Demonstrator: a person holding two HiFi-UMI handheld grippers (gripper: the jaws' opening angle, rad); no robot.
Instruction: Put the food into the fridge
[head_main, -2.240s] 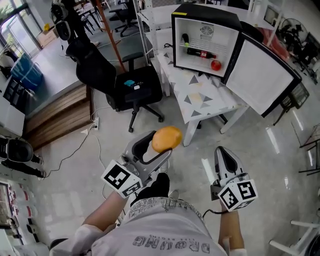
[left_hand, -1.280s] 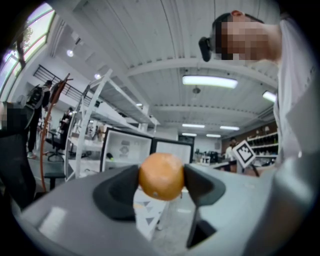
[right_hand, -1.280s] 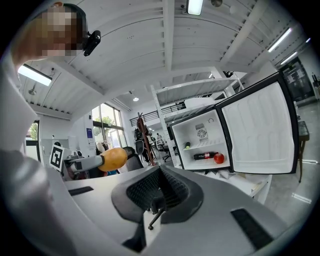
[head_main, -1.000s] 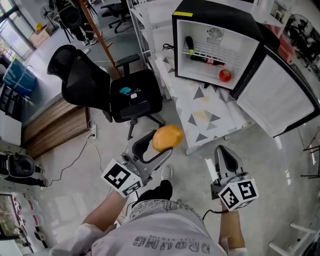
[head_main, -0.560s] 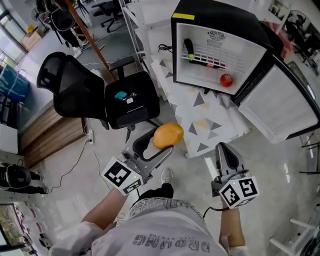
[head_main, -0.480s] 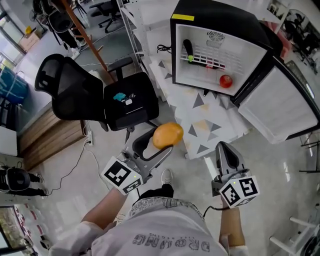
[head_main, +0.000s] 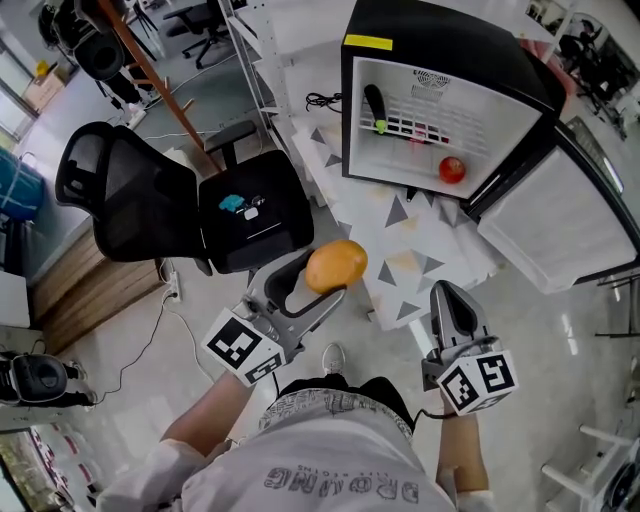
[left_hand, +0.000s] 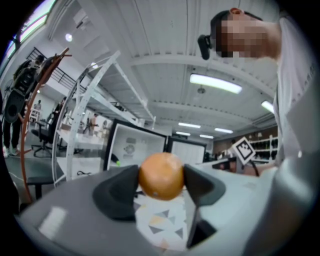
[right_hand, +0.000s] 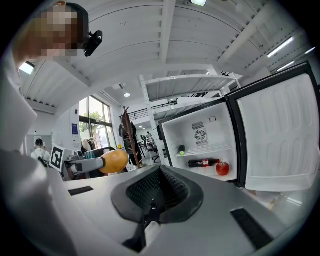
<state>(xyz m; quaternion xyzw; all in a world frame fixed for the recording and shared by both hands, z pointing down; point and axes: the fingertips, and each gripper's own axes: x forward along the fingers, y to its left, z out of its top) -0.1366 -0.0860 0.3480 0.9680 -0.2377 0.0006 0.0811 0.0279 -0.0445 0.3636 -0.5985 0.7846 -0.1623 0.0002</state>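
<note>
A glossy pale grey floor throws back streaks of lamp glare. A black mesh-backed office chair stands just beside a low white bench patterned with grey and tan triangles. A brown wooden plank platform lies at the left. Overhead, a white ribbed ceiling carries long strip lamps. Tall daylight windows show beyond.

Cannot tell the small blue and white bits on the office chair ahead of the left gripper: too small. Sees only part of the fridge door, ahead and right of the right gripper, cut off by the picture's edge. In the left gripper view, hidden behind the orange and jaws: most of the fridge interior.
</note>
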